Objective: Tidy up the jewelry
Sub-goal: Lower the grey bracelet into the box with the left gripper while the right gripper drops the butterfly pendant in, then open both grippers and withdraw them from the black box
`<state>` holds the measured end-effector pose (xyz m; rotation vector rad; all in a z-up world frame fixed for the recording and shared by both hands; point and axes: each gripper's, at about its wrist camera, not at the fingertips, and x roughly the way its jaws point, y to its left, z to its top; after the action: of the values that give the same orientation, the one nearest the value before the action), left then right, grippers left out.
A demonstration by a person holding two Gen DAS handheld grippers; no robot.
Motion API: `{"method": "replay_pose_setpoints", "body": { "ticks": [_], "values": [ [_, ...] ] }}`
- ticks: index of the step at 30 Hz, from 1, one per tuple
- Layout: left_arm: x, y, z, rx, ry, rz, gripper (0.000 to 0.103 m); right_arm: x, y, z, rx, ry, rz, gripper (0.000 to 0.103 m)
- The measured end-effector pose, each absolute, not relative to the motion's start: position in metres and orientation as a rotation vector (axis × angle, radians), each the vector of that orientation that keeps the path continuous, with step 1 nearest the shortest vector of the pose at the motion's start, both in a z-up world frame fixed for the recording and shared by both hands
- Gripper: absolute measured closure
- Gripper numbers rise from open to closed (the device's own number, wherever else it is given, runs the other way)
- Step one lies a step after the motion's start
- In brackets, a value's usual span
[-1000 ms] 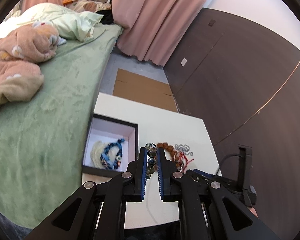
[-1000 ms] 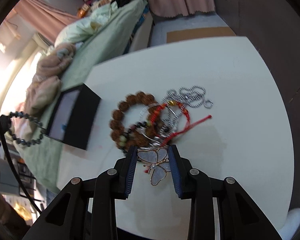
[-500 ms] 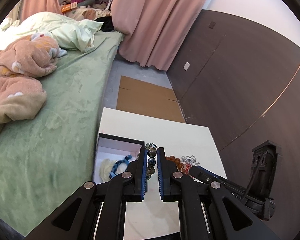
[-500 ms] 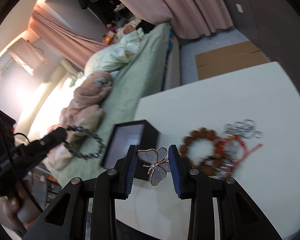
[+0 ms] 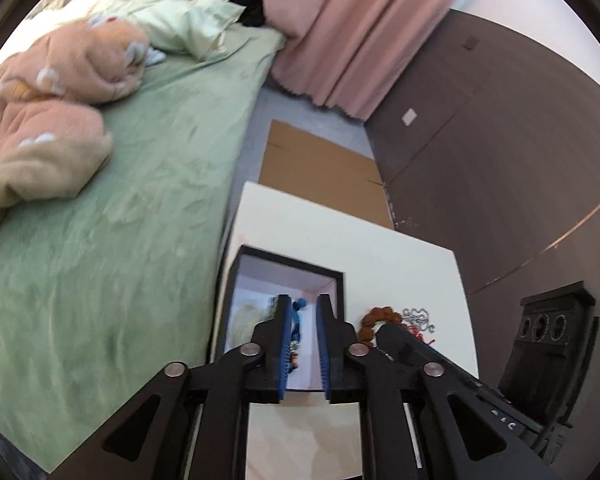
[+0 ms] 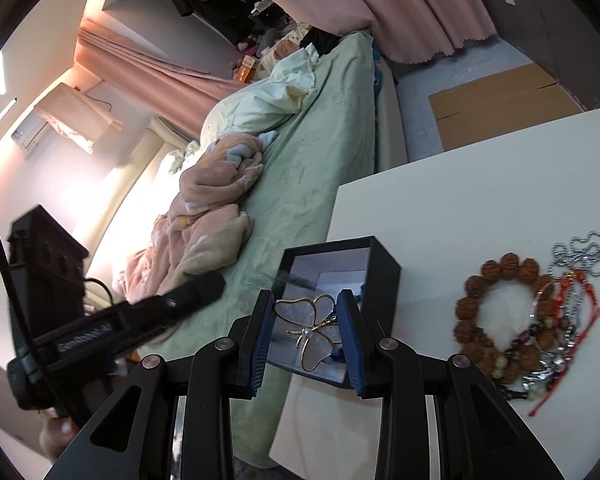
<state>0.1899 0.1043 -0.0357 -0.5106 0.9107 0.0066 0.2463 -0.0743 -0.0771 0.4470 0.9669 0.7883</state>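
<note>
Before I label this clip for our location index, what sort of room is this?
Most likely a bedroom. A bed with a green sheet and a crumpled pink blanket fills one side, pink curtains hang behind it, and a small white table stands beside the bed.

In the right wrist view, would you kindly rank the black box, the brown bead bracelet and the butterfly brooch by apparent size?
1. black box
2. brown bead bracelet
3. butterfly brooch, though it sits nearest the camera, which flatters it; bracelet and brooch look fairly close.
</note>
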Motion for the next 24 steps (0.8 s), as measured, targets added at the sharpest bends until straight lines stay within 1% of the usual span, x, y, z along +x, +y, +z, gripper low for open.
{"method": "replay_pose_setpoints", "body": {
  "ticks": [2,3,10,13,14,15,16,17,18,22,24],
  "values": [
    [0.186,0.107,-0.036,-0.512,0.899,0.021,0.04,0.247,-0.07,-0.078,0.452,0.966,0.797,0.069],
    [0.182,0.11,-0.035,-0.52,0.881,0.027,0.036,0.246,-0.068,-0.078,0.452,0.965,0.799,0.069],
    [0.168,0.118,-0.029,-0.511,0.86,0.075,0.036,0.25,-0.058,-0.083,0.485,0.953,0.802,0.069],
    [0.164,0.119,-0.029,-0.502,0.863,0.082,0.036,0.251,-0.05,-0.082,0.455,0.966,0.783,0.066],
    [0.163,0.119,-0.029,-0.502,0.863,0.081,0.036,0.251,-0.049,-0.082,0.451,0.972,0.785,0.056],
    [0.16,0.118,-0.029,-0.504,0.857,0.076,0.036,0.25,-0.05,-0.083,0.447,0.977,0.786,0.042],
    [0.16,0.117,-0.028,-0.503,0.853,0.072,0.036,0.25,-0.051,-0.083,0.442,0.978,0.775,0.037],
    [0.158,0.116,-0.028,-0.497,0.85,0.07,0.036,0.248,-0.055,-0.082,0.429,0.976,0.752,0.034],
    [0.157,0.114,-0.028,-0.487,0.85,0.07,0.035,0.246,-0.06,-0.081,0.415,0.97,0.726,0.034],
    [0.154,0.11,-0.03,-0.496,0.84,0.056,0.016,0.241,-0.089,-0.074,0.426,0.959,0.684,0.032],
    [0.154,0.106,-0.029,-0.499,0.832,0.05,0.014,0.241,-0.102,-0.07,0.433,0.945,0.669,0.016]
  ]
}}
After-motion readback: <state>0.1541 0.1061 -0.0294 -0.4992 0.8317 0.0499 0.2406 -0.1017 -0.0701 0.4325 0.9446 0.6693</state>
